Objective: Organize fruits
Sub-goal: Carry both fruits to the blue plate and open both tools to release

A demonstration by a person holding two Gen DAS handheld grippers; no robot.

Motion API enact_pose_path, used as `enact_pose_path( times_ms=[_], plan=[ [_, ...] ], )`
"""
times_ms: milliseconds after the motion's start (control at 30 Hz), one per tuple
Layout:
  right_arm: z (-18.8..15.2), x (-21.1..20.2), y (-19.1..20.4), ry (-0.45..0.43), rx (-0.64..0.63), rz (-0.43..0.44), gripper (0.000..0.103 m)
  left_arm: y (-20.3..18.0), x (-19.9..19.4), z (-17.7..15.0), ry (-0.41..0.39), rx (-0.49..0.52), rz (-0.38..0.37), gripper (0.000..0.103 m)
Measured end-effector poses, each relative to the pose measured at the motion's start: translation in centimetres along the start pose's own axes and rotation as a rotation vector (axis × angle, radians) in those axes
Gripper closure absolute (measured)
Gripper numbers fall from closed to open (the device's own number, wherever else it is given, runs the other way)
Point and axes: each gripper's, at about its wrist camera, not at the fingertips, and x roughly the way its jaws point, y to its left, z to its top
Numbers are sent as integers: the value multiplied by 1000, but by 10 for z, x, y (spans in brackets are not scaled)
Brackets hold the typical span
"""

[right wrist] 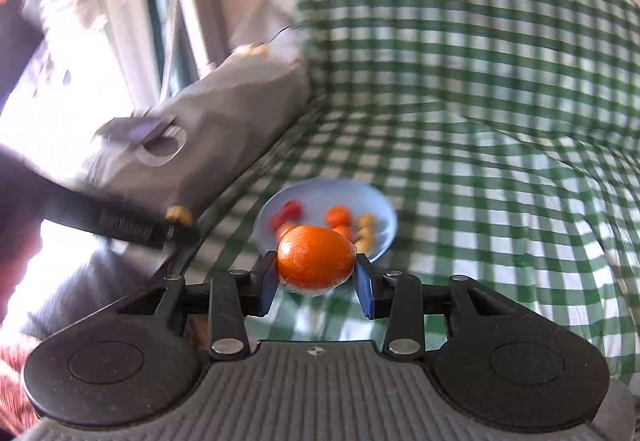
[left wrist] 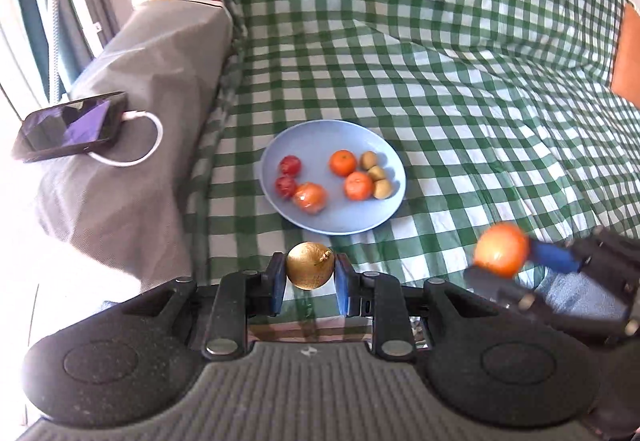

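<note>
A light blue plate (left wrist: pixel 320 217) lies on the green checked cloth and holds two red fruits (left wrist: pixel 289 166), several orange fruits (left wrist: pixel 343 162) and three small brown-green fruits (left wrist: pixel 378 173). My left gripper (left wrist: pixel 310 273) is shut on a round golden-brown fruit (left wrist: pixel 310 266), held just short of the plate's near rim. My right gripper (right wrist: pixel 316 265) is shut on a large orange fruit (right wrist: pixel 316 259), above the plate (right wrist: pixel 380 217) in its own blurred view. In the left wrist view that right gripper (left wrist: pixel 502 255) shows at the right with its orange fruit (left wrist: pixel 500 249).
A grey cushion (left wrist: pixel 152 81) lies left of the plate, with a dark phone (left wrist: pixel 68 131) and white cable (left wrist: pixel 148 145) on it. The checked cloth (left wrist: pixel 460 81) stretches wide behind and right of the plate. An orange object (left wrist: pixel 628 57) sits at the right edge.
</note>
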Motion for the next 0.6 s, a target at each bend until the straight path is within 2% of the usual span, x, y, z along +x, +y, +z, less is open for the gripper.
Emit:
enact_pose_path(
  times_ms=[200, 600],
  plan=[
    [-3, -3, 33, 29, -86, 4, 61, 11, -8, -8, -27, -22, -27, 75],
    [-4, 4, 38, 55, -105, -21, 61, 17, -3, -4, -31, -45, -45, 75]
  ],
)
